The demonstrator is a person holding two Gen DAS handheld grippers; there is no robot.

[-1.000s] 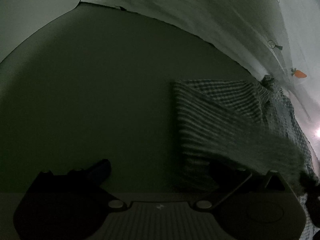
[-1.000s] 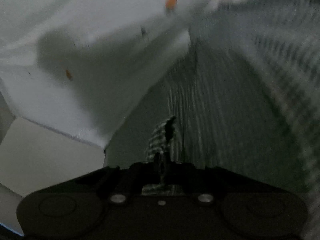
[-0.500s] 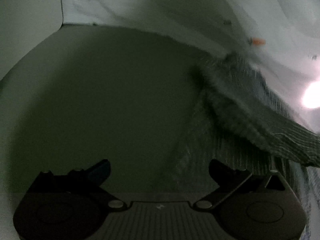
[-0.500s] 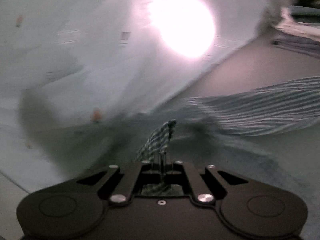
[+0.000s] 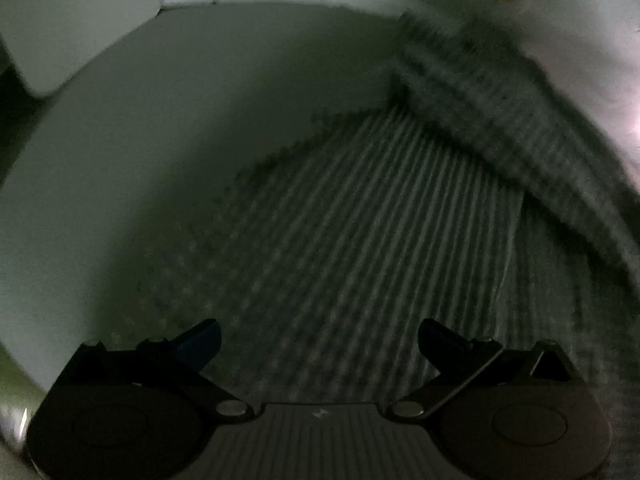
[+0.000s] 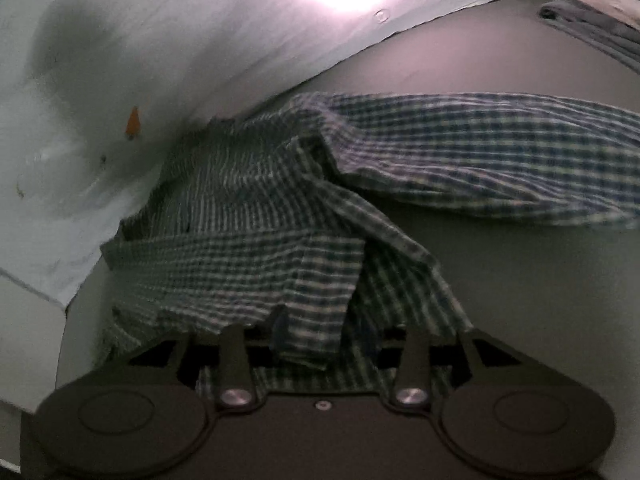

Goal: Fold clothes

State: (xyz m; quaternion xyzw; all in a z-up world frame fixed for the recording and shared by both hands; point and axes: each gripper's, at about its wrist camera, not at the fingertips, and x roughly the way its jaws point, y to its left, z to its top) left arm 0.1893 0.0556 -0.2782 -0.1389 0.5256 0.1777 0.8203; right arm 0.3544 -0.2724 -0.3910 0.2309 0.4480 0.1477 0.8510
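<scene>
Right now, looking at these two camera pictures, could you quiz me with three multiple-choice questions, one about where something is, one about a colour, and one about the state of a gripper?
1. Where does the checked shirt lie?
A. On the grey table, partly against a white cloth
B. On a hanger
C. In a basket

2. What colour is the small carrot-shaped print on the white cloth?
A. Blue
B. Orange
C. Black

3. How does the left gripper stand?
A. Clamped on a sock
B. Holding a hanger
C. Open, holding nothing

Answers:
1 A: the shirt is spread on the table with its far edge at the white cloth.
2 B: the print shows orange in the right camera view.
3 C: its fingers stand wide apart above the fabric, with nothing pinched between them.
</scene>
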